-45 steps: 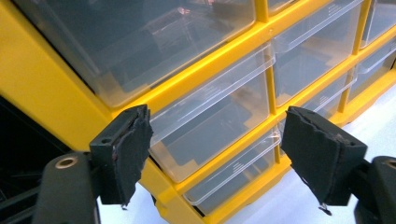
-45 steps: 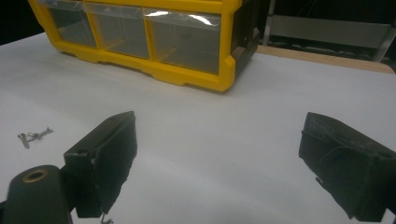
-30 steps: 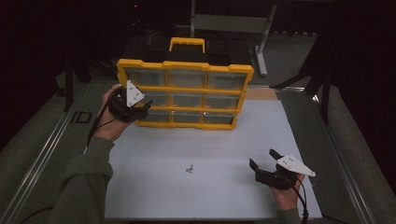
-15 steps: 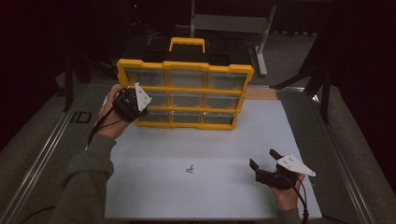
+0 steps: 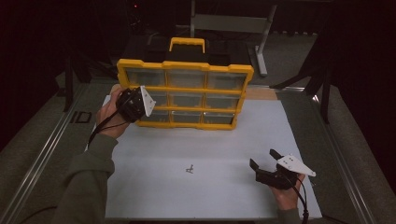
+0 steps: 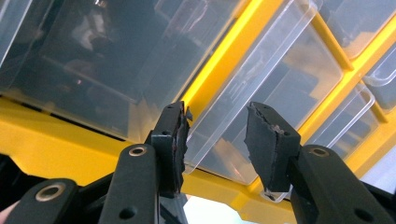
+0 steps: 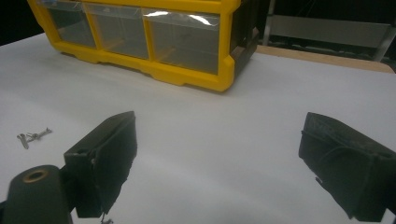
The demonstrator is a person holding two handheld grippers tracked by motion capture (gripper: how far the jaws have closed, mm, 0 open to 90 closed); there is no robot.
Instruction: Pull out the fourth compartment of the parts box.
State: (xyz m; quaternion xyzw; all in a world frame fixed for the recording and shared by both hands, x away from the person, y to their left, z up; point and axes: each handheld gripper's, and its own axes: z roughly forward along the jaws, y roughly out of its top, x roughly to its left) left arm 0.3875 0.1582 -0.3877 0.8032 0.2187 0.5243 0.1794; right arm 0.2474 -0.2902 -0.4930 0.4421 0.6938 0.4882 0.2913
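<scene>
Since the earlier frame, left tool (image 5: 140,103) has edged right onto the yellow drawer cabinet (image 5: 185,86) at the tabletop's (image 5: 201,149) far side. Its jaws have been closing; clear drawer front (image 6: 224,140) lies between them, lengthwise across the gap, pads not yet pressing. Right tool (image 5: 268,164) idles open.

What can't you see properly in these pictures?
- Whether the clear drawers hold anything: glare and dimness hide it in the yellow drawer cabinet, high view.
- What the small metal bits on the white sheet are: too small, high view.
- Whether the left gripper pinches the clear drawer front between its fingers: too close and tilted, left gripper view.
- The right gripper: cut off by the bottom edge, right gripper view.
</scene>
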